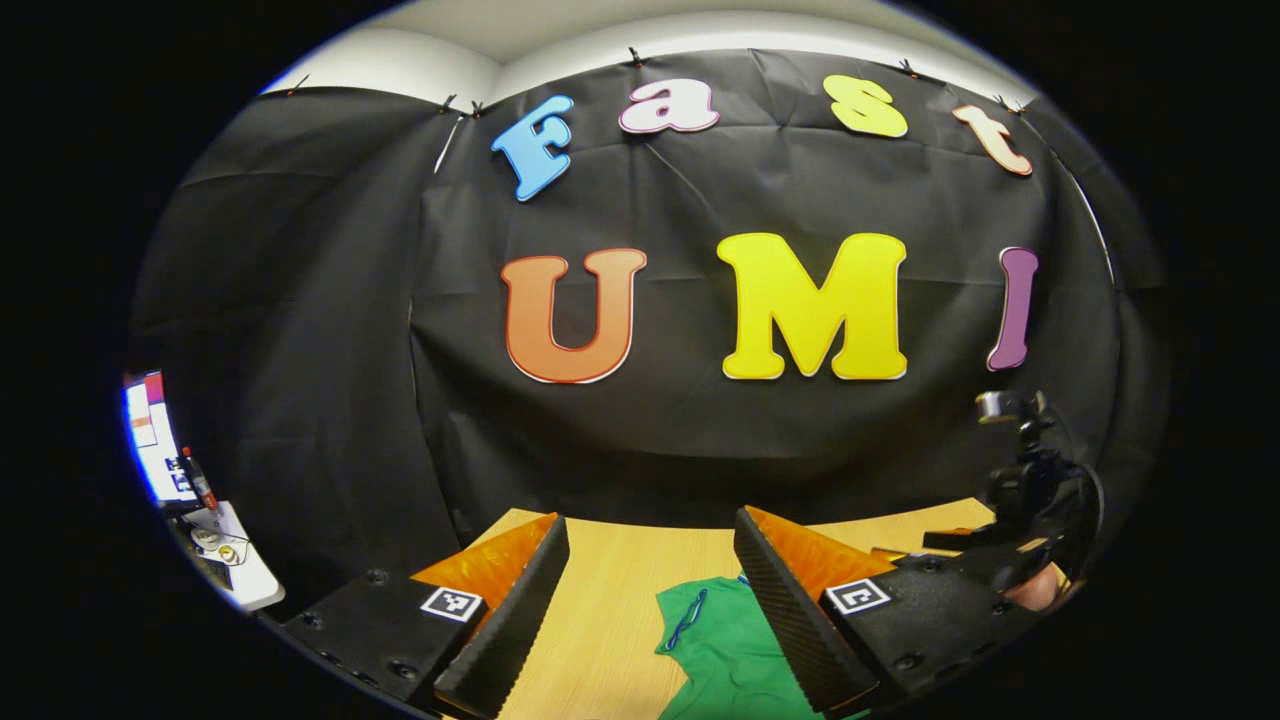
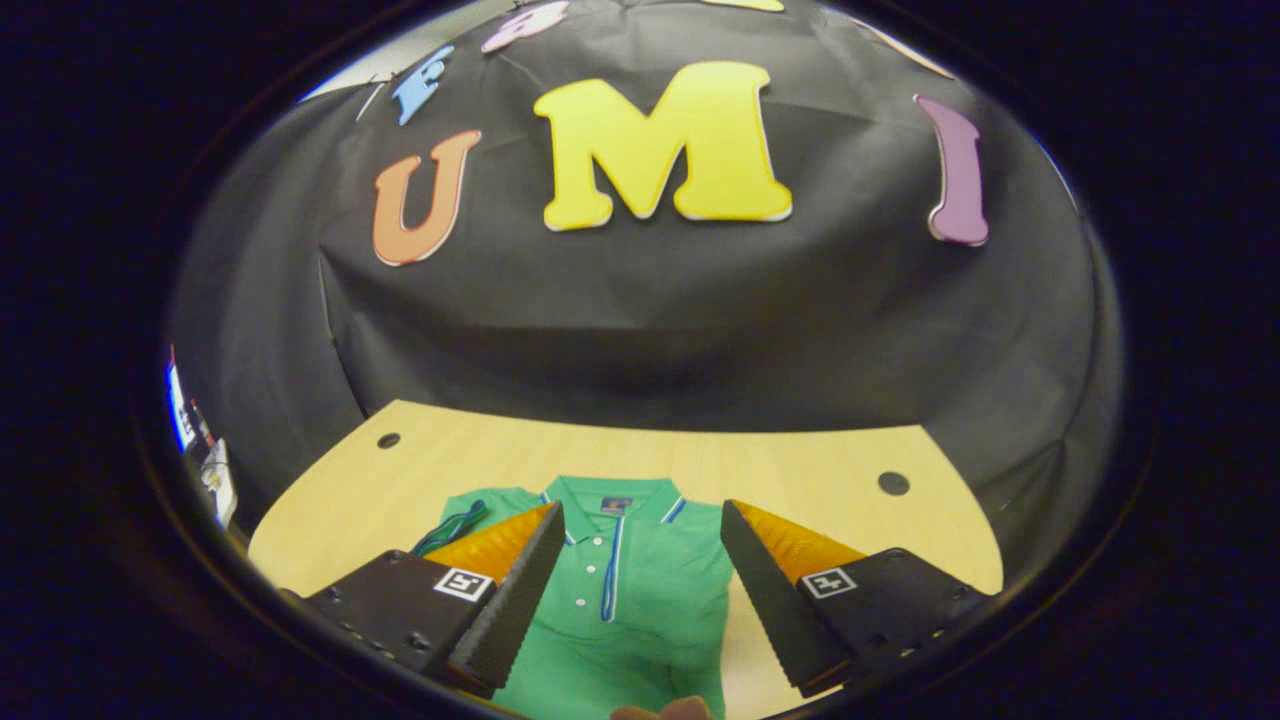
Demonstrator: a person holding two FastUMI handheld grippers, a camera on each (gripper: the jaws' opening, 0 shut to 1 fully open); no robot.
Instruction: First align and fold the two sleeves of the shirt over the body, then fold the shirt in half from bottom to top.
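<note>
Green shirt (image 2: 640, 600) flat on the wooden counter (image 2: 820, 470), collar toward wall, right tongs (image 2: 640, 530) spread above its chest, left tongs (image 1: 650, 545) spread, shirt (image 1: 725, 640) below, toward their right finger

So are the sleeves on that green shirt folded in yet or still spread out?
Cannot tell fully. The green shirt lies flat, collar toward the wall; its one visible sleeve looks spread, while the tongs hide the other. The bottom fold isn't done.

Shirt (image 2: 640, 590) flat on table (image 2: 800, 470), collar toward the cloth wall (image 2: 700, 330) behind
</note>
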